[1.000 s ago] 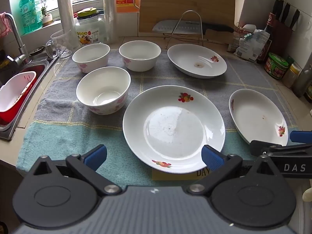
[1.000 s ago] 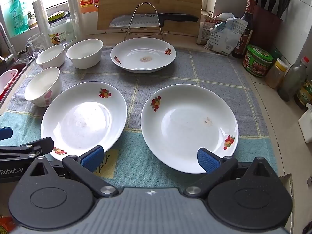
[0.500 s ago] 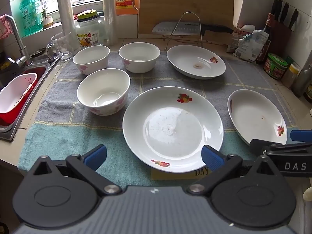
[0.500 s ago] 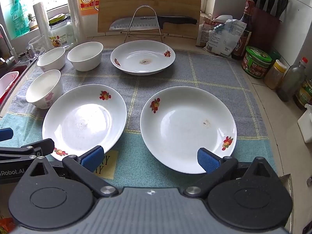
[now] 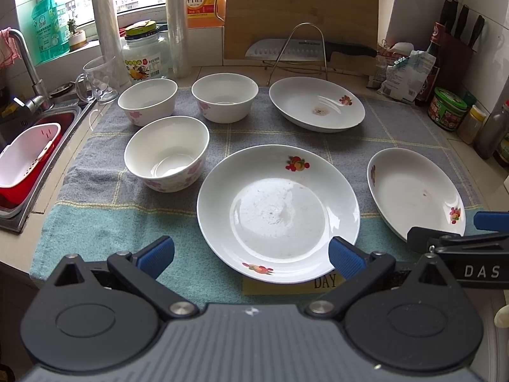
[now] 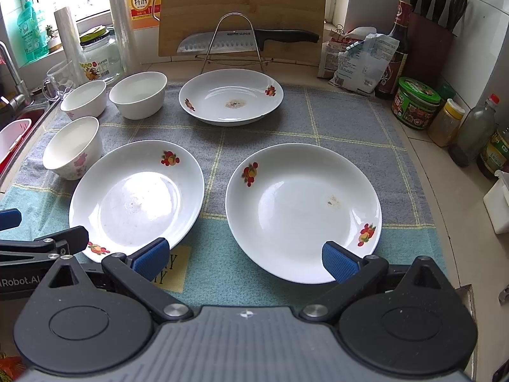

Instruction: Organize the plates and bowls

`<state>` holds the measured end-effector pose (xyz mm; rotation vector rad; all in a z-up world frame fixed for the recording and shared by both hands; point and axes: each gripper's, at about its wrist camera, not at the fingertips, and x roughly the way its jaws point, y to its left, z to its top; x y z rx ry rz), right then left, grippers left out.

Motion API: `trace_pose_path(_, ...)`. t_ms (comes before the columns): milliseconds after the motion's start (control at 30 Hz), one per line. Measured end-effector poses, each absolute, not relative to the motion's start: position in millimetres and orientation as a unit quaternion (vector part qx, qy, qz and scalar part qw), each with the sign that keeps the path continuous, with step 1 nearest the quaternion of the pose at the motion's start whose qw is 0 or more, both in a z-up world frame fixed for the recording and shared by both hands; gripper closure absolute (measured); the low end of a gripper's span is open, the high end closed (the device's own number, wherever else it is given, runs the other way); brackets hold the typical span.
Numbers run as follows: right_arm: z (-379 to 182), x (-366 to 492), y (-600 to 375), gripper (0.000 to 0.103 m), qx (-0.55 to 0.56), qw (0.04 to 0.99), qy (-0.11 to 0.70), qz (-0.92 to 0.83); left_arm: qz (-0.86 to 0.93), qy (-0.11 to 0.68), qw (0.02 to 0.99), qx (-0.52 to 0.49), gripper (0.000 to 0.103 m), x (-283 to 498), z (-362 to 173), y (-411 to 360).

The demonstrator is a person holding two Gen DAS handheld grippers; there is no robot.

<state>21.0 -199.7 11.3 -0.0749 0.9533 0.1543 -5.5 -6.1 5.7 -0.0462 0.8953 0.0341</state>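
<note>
Hand-held gripper (image 6: 244,259) before near plate (image 6: 302,210).

left claw (image 5: 251,256) gapes wide over the near plate (image 5: 278,213), gripping nothing.

The left hand-held gripper (image 5: 251,256) is held level, its jaws spread wide and empty. The right hand-held gripper (image 6: 245,259) is held alongside it, likewise spread and empty.

open cloth (image 5: 105,222) front-left, bowls (image 5: 167,152) behind
</note>
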Motion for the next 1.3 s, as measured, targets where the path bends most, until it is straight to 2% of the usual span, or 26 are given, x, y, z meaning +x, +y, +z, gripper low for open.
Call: trace_pose_path(1300, 15.8, 17.8, -202.1, 0.0, -0.038, 0.889, 0.451, 0.073, 0.018, 0.43, 0.902, -0.025, 0.001, -7.5, 9.3, -8.9)
